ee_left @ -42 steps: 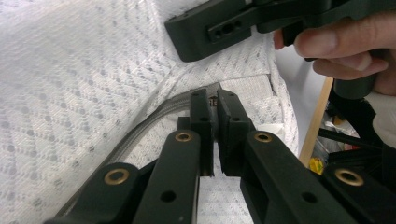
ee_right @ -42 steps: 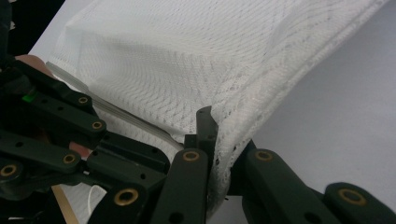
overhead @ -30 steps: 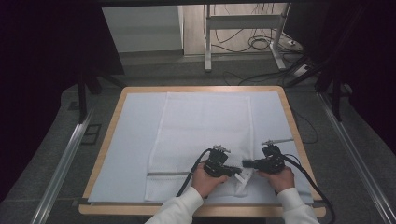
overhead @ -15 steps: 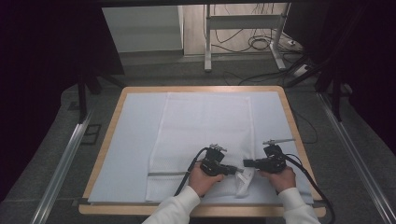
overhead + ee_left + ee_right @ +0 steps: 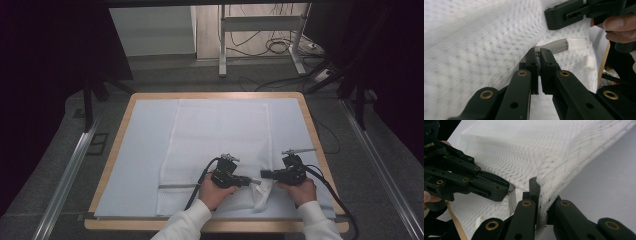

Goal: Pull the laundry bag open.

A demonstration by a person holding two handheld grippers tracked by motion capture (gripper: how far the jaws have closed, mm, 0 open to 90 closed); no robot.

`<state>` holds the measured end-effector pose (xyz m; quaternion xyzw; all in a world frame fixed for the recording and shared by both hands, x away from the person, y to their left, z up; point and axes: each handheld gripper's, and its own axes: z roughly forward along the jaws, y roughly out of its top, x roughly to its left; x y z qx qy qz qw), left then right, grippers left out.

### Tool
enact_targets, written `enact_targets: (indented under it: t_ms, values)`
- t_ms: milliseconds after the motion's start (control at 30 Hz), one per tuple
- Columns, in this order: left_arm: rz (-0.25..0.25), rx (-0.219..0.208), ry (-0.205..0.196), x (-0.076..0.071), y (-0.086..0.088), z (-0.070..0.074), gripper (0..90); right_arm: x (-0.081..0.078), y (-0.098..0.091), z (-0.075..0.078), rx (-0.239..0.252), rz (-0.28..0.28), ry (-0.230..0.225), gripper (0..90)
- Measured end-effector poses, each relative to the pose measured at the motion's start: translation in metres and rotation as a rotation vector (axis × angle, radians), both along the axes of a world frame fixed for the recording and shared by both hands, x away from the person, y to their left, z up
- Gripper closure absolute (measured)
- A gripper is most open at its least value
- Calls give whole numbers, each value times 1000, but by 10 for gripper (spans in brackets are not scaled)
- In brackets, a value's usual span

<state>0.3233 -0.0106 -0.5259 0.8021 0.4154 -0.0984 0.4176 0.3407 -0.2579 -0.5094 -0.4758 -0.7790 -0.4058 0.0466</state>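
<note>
White mesh laundry bag (image 5: 215, 150) lies flat on a pale blue mat (image 5: 145, 150) covering a wood-edged table (image 5: 120, 135), roughly centre of the mat, long side running away from the person. Zipper (image 5: 177, 186) runs across the bag's near end, w/ a grey strip visible at left of that end.

Left to right in the high view: bare mat at left, then the bag's left edge, then left hand (image 5: 215, 192) w/ the left gripper (image 5: 250, 181) pointing right, low over the bag's near end. Its cable (image 5: 197, 187) trails back toward the person. Just right of it the bag's near right corner (image 5: 262, 192) is bunched and lifted off the mat. Then right gripper (image 5: 264, 175) pointing left, held by the right hand (image 5: 297, 190); the two gripper tips sit near each other, approx. facing.

Left gripper view: jaws closed, pinching a small metal piece at the zipper's end (image 5: 538, 53), prob. the pull; mesh rises on the left, blurred. The other gripper and fingers (image 5: 619, 23) show top right.

Right gripper view: jaws closed on a fold of mesh at the bag's edge (image 5: 542, 202), fabric draped up and away from the grip. Left gripper (image 5: 504, 188) shows at left, its tip just beside the clamped fold. Bare mat at right.
</note>
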Motion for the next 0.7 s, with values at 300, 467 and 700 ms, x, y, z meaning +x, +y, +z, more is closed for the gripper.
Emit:
enact_targets:
  t_ms: [300,467,700]
  values:
    - [9,-6,1,-1,8,0,865,0,-1,1,11,-5,0,881]
    - [14,-9,10,0,11,-2,865,1,-1,0,1,-5,1,881]
    - [7,-11,12,0,17,-3,865,1,0,0,1,-5,2,881]
